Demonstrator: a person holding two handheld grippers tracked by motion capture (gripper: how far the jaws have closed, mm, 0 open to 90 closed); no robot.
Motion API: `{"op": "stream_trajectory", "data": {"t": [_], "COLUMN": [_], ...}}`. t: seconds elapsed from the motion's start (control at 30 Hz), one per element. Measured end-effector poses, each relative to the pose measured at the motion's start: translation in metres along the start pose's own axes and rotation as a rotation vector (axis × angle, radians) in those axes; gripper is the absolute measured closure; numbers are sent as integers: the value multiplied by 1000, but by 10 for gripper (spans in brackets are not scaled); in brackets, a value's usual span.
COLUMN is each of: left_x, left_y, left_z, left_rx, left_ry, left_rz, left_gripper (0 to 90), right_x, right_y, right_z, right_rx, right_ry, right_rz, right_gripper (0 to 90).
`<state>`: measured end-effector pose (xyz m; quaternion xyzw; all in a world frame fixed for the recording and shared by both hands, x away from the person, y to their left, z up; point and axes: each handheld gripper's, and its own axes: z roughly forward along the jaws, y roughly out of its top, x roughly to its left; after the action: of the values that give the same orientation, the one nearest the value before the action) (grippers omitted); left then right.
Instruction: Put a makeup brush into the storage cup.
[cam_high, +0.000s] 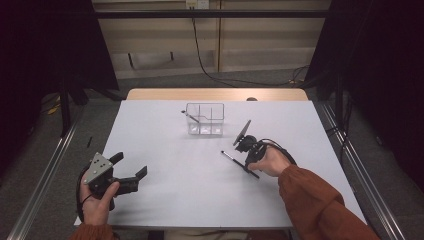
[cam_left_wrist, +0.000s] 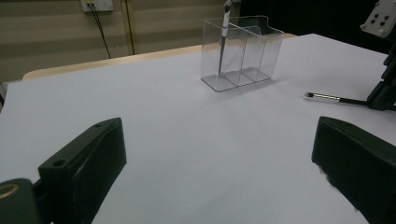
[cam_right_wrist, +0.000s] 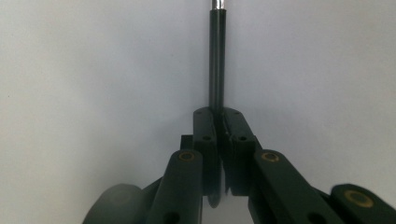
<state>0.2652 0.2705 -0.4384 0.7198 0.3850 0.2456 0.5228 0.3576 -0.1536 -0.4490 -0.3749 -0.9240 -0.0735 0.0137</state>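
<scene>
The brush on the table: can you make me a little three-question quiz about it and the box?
1. True or false: the right gripper is shut on the brush.
2. Which holds nothing: left gripper or right gripper?
3. The clear box already holds: A) another brush, B) a spoon, C) a ball.

Key: 1 true. 2 left gripper, jaws wide apart. 3 A, leaning in an end compartment.
</scene>
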Motion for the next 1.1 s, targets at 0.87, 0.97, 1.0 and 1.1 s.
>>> {"op": "stream_trajectory", "data": {"t": [0.87,0.97,1.0,1.1], "left_x": [0,0,-1,0], "left_y": [0,0,0,0], "left_z": [0,0,0,0], "left_rx": [0,0,0,0], "left_ry": [-3,-1,0,-1], "left_rz": [0,1,0,-1], "left_gripper": [30,30,30,28], "right_x": [-3,-4,-3,-2], "right_y": [-19,-22,-23,-27], "right_z": [-17,-18,-18,-18], "right_rx": [-175,-201,-217,-252], "right_ry": [67,75,88,103], "right_rz": [68,74,74,68], "right_gripper": [852,852,852,852]}}
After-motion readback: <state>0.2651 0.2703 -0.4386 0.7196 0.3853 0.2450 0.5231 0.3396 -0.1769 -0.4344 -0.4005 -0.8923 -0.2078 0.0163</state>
